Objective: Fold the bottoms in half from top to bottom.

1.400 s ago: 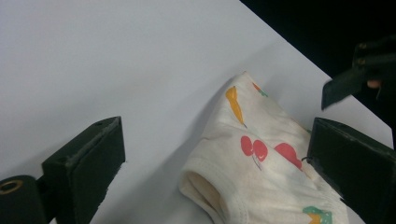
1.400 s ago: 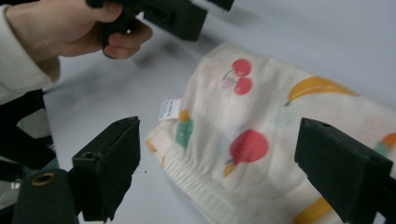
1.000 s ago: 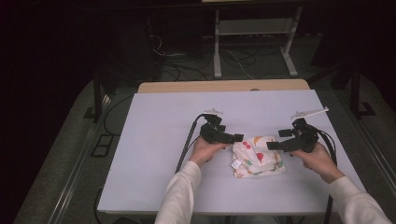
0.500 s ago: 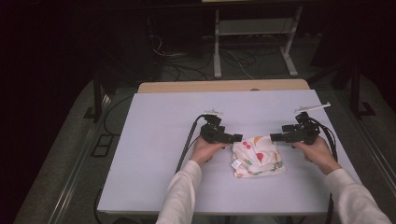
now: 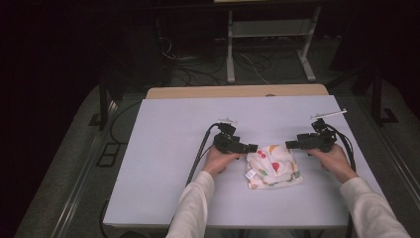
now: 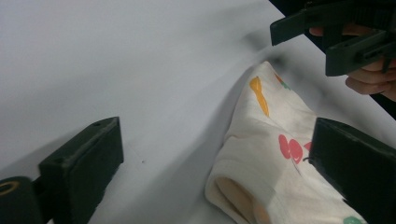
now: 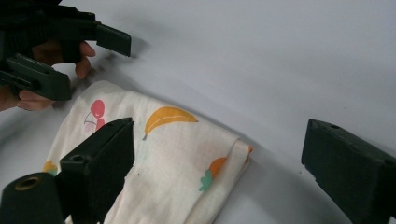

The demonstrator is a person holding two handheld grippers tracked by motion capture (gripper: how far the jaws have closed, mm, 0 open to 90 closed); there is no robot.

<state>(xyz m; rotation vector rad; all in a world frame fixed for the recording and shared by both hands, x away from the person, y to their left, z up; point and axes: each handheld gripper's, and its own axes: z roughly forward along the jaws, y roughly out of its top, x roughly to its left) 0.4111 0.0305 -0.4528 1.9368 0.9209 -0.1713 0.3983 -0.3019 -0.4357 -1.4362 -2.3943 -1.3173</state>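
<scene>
While both grippers [image 5: 253,147] [image 5: 288,145] gape empty beside folded cloth [image 5: 272,166] — right jaws just closing: risk — pinching top layer only, fold unravels.

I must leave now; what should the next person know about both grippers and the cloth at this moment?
Left gripper: open, at the left edge of the folded cloth, holding nothing.
Right gripper: jaws wide but just been closing a little, at the cloth's far right corner, nothing pinched.
Cloth: folded into a small bundle on the white table.
Left: whether another fold is wanted, I cannot tell.
</scene>
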